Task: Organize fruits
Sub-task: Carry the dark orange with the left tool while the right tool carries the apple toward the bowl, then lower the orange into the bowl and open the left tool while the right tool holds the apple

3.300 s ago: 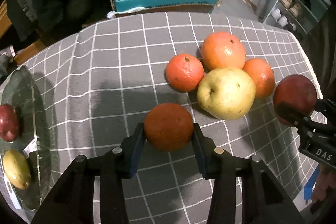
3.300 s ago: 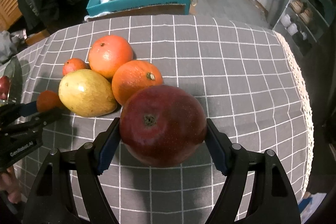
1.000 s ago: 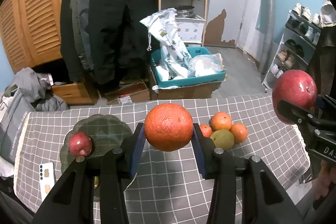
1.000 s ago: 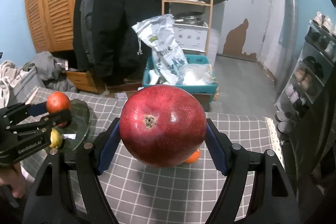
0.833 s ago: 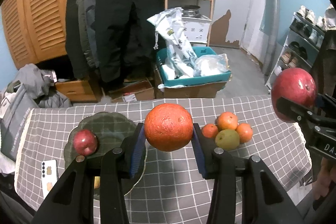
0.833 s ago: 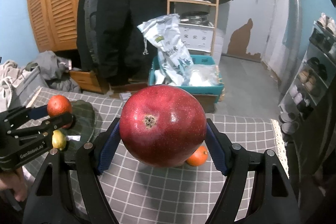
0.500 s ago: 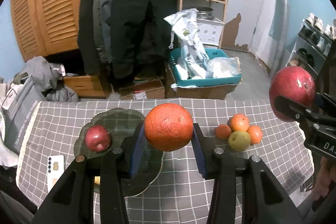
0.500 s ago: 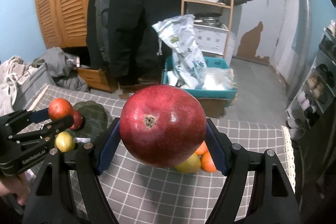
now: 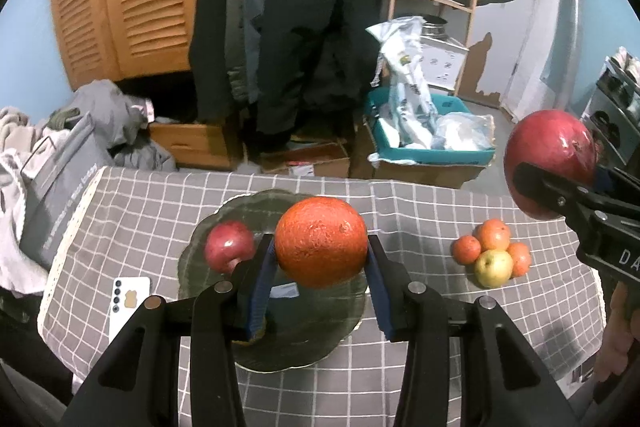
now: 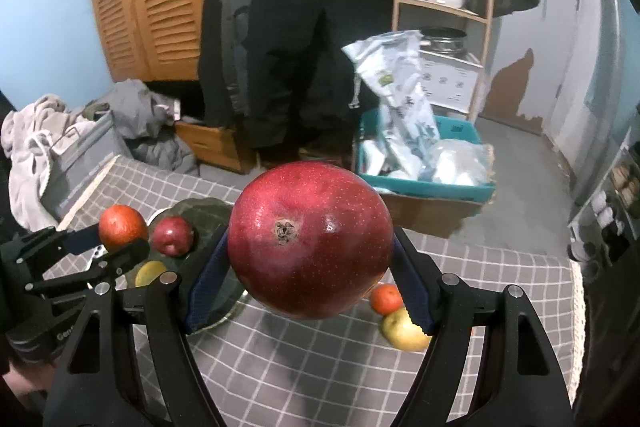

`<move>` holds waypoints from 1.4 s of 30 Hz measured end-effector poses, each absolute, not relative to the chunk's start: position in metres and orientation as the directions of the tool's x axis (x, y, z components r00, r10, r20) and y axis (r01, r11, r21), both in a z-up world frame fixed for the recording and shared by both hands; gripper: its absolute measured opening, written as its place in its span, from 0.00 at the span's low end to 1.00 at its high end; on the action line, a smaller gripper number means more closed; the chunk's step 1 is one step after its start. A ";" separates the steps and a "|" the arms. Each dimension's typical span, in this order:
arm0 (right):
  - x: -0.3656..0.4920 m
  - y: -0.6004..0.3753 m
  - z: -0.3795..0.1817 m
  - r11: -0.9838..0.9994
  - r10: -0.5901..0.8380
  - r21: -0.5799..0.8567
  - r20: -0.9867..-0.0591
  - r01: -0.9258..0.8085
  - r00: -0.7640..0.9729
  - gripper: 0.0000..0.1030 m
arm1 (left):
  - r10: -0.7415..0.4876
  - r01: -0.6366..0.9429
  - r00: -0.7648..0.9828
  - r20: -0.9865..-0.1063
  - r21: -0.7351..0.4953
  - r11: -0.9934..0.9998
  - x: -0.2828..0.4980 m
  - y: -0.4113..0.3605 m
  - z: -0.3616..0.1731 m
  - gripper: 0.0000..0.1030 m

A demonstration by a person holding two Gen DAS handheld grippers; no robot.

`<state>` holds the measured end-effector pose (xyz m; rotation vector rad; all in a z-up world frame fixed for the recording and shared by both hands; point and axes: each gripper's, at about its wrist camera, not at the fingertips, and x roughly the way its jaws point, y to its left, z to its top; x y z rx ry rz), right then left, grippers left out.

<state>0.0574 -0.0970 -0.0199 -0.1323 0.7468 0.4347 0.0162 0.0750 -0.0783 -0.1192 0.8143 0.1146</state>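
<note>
Two fruits lie on the plate (image 9: 340, 339), the left gripper (image 9: 320, 269) pinches an orange (image 9: 321, 241), the right gripper (image 10: 310, 267) clamps a red fruit (image 10: 310, 245), and four fruits (image 9: 493, 253) wait on the cloth (image 9: 420, 379).

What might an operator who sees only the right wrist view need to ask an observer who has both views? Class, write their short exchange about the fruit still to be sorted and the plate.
Operator: My red fruit blocks the pile. How many fruits are on the cloth?
Observer: Four, bunched together: three oranges and one yellow-green fruit.
Operator: Is there anything beside the plate that I should avoid?
Observer: Yes. A phone lies flat on the cloth, on the plate's left in the left wrist view.
</note>
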 end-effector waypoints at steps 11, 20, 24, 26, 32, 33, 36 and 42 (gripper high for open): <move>0.072 -0.042 -0.042 0.867 0.368 0.037 -0.719 -0.496 0.589 0.74 | 0.089 -0.209 0.645 -0.759 -0.064 0.976 0.018 0.114 -0.095 0.43; 0.089 -0.012 -0.070 0.851 0.376 0.056 -0.759 -0.522 0.531 0.74 | 0.085 -0.239 0.552 -0.830 -0.060 0.969 0.039 0.135 -0.140 0.43; 0.097 -0.002 -0.090 0.845 0.379 0.079 -0.786 -0.529 0.488 0.74 | 0.081 -0.250 0.519 -0.851 -0.060 0.966 0.044 0.141 -0.157 0.43; 0.101 0.002 -0.099 0.843 0.382 0.095 -0.799 -0.530 0.464 0.74 | 0.076 -0.258 0.503 -0.861 -0.065 0.964 0.047 0.144 -0.164 0.43; 0.109 0.008 -0.116 0.841 0.384 0.118 -0.819 -0.529 0.427 0.74 | 0.038 -0.283 0.465 -0.885 -0.108 0.953 0.054 0.152 -0.183 0.43; 0.110 0.008 -0.119 0.840 0.385 0.123 -0.822 -0.529 0.420 0.74 | 0.035 -0.285 0.460 -0.887 -0.111 0.952 0.055 0.152 -0.185 0.43; 0.112 0.011 -0.126 0.836 0.386 0.131 -0.831 -0.532 0.401 0.74 | 0.026 -0.293 0.444 -0.895 -0.118 0.949 0.057 0.153 -0.192 0.43; 0.114 0.014 -0.137 0.836 0.379 0.134 -0.843 -0.533 0.382 0.74 | 0.015 -0.294 0.406 -0.914 -0.115 0.949 0.061 0.152 -0.205 0.45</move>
